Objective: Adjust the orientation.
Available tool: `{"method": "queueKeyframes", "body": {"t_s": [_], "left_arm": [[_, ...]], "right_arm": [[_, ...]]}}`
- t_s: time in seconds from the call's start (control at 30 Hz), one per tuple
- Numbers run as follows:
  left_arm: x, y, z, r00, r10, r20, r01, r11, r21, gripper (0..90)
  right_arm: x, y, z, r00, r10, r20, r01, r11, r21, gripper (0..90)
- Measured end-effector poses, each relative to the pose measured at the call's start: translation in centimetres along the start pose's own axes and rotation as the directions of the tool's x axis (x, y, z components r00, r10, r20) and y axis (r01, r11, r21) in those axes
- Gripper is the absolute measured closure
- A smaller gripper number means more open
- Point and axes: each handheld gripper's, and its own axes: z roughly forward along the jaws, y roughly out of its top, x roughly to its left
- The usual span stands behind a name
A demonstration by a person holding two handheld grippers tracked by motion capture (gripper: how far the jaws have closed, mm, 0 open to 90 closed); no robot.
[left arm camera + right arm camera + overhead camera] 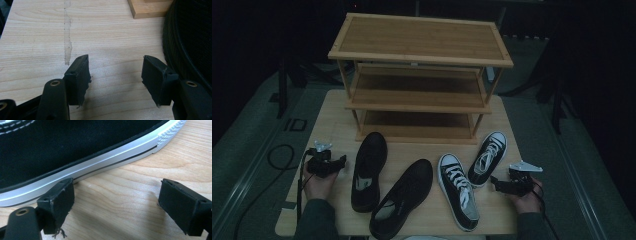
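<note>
The room is dark around a pale wooden table (pixel 337 112). In the upper middle of the high view, the bamboo rack (pixel 419 60) has no shoes yet. Two black shoes (pixel 368 170) and two sneakers (pixel 458 197) lie in the lower half. The left gripper (pixel 343 161) and right gripper (pixel 495 182) are both open and hold nothing, so I think all the work remains.

Table: I see a light wooden table (pixel 337 107).
Back: a bamboo three-tier rack (pixel 419 75) stands on it.
Front left: two black shoes (pixel 369 170) (pixel 402 197).
Front right: two black-and-white sneakers (pixel 458 197) (pixel 488 157), near each other.
</note>
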Motion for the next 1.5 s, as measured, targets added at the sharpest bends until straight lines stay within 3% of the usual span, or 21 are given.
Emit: {"method": "queueKeyframes", "body": {"t_s": [0.33, 0.47, 1.27, 1.5], "left_arm": [[-0.1, 0.1, -0.3, 0.9998, 0.002, 0.019, -0.001, 1.0000, -0.004, 39.6], [0.0, 0.2, -0.6, 0.9989, -0.016, 0.043, 0.017, 0.9996, -0.022, 39.3], [-0.3, 0.2, -0.5, 0.9993, 0.010, 0.036, -0.009, 0.9999, -0.013, 38.0], [-0.5, 0.4, -1.1, 0.9984, 0.010, 0.056, -0.008, 0.9996, -0.026, 37.8]], "right_arm": [[0.0, 0.0, 0.0, 1.0000, -0.001, -0.001, 0.001, 1.000, 0.000, 13.1], [0.0, 0.0, 0.0, 1.0000, -0.001, -0.001, 0.001, 1.000, 0.001, 13.1], [0.0, 0.0, 0.0, 1.0000, -0.003, -0.003, 0.003, 1.000, 0.000, 13.1], [0.0, 0.0, 0.0, 1.0000, -0.001, -0.003, 0.001, 1.000, 0.000, 13.0]]}}
